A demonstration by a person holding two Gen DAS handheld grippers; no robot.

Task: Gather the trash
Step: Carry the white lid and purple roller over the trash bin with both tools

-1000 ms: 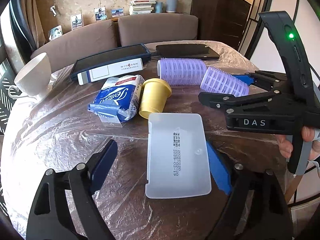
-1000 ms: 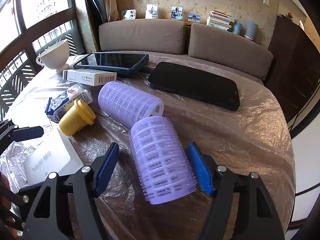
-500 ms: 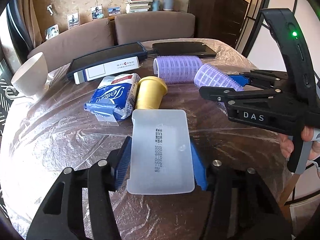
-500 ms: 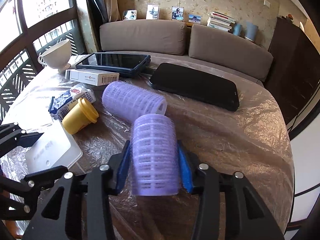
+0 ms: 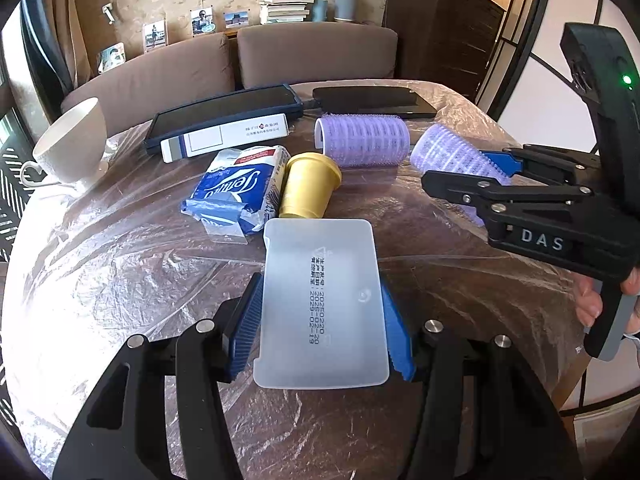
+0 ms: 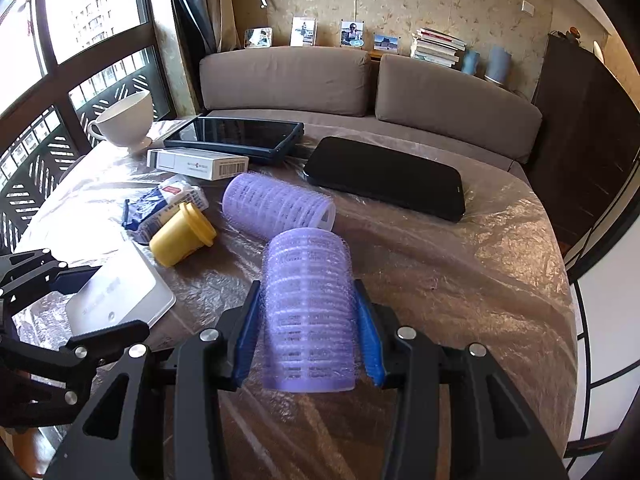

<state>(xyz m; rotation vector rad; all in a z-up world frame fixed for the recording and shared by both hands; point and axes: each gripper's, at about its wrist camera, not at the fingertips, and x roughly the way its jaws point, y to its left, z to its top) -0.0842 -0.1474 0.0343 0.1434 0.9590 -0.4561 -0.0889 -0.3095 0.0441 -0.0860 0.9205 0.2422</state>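
frosted white plastic lid (image 5: 322,304), rectangular with rounded corners and printed dates, lying flat on a plastic-covered table (image 5: 120,280), clamped along both long edges by the blue pads of the left gripper (image 5: 320,320). near it, a lilac mesh hair roller (image 6: 309,316), a cylinder lying on the table, squeezed on both sides between the blue pads of the right gripper (image 6: 308,336). further back, a second roller (image 6: 278,205), a yellow cup (image 6: 182,234) on its side, a blue tissue pack (image 5: 236,192).
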